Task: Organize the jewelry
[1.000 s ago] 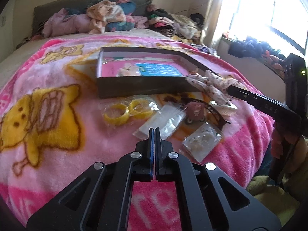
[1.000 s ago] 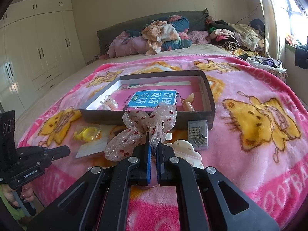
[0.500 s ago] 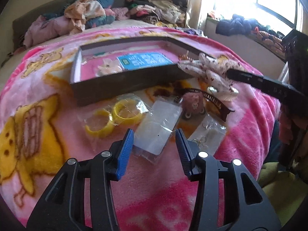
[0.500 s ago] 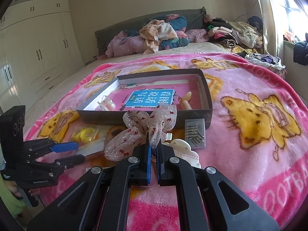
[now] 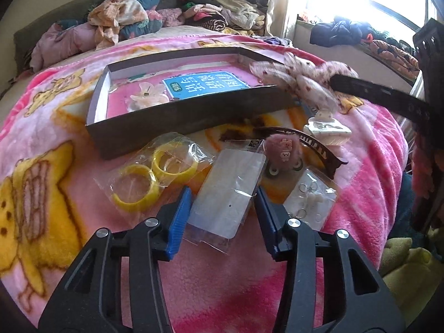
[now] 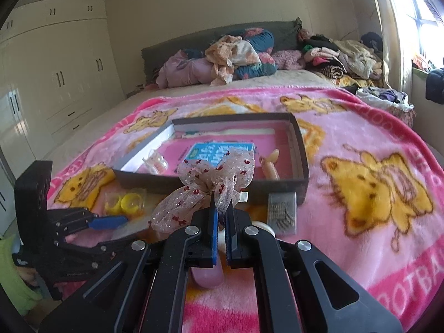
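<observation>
A shallow grey box [image 5: 188, 113] [image 6: 301, 149] lies on the pink blanket, holding a blue card [image 5: 205, 82], a pale flower clip [image 5: 148, 97] and a beige clip [image 6: 270, 163]. My right gripper [image 6: 220, 211] is shut on a sheer bow with red dots [image 6: 213, 183] [image 5: 294, 77], held above the box's near wall. My left gripper [image 5: 223, 194] is open, low over the blanket, its fingers on either side of a clear flat packet [image 5: 230, 191].
In front of the box lie bagged yellow rings [image 5: 155, 177] [image 6: 125, 201], a pink fuzzy clip [image 5: 283, 148], a dark hair clip [image 5: 313, 144], a white claw clip [image 5: 326, 131], bagged earrings [image 5: 309, 199] and a small packet [image 6: 281, 211]. Piled clothes [image 6: 236, 55] lie at the bed's head.
My left gripper has opened from shut and moved forward and down around the clear packet. My right gripper has carried the bow slightly toward the box.
</observation>
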The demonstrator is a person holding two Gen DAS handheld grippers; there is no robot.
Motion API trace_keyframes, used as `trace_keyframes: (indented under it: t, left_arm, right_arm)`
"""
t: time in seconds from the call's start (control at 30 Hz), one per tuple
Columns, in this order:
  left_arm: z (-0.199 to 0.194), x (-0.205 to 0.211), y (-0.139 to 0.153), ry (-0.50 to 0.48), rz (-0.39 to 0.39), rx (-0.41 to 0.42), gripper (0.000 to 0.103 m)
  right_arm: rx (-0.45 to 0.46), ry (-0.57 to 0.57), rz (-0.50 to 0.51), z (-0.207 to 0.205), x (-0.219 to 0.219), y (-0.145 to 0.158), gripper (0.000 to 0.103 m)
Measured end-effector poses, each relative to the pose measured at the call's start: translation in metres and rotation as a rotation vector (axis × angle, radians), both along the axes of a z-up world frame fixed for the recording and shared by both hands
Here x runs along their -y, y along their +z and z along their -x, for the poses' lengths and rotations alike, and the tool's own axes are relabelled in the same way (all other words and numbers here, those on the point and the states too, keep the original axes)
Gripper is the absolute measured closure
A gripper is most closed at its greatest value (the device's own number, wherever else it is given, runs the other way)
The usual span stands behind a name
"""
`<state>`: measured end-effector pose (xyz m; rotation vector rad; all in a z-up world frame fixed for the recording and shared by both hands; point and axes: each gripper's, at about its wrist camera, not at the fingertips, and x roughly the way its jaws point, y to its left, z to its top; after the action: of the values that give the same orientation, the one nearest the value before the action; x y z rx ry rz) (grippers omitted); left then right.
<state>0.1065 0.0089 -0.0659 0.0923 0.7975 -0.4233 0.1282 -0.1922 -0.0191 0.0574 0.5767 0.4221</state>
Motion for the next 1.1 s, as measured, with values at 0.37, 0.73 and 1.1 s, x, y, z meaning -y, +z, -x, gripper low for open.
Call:
trace_keyframes:
  t: [0.37, 0.73, 1.1]
  left_arm:
    - [0.005, 0.002, 0.041, -0.001, 0.098, 0.074, 0.069]
    - [-0.044, 0.013, 0.059, 0.048, 0.078, 0.132, 0.069]
    - [-0.086, 0.016, 0.058, 0.093, 0.1, 0.123, 0.069]
  right_arm:
    - [0.0, -0.031, -0.009, -0.028, 0.009, 0.006, 0.099]
    - [0.005, -0.066, -0.013, -0.051, 0.018, 0.012, 0.099]
    - [-0.004, -0.104, -0.012, -0.076, 0.028, 0.016, 0.099]
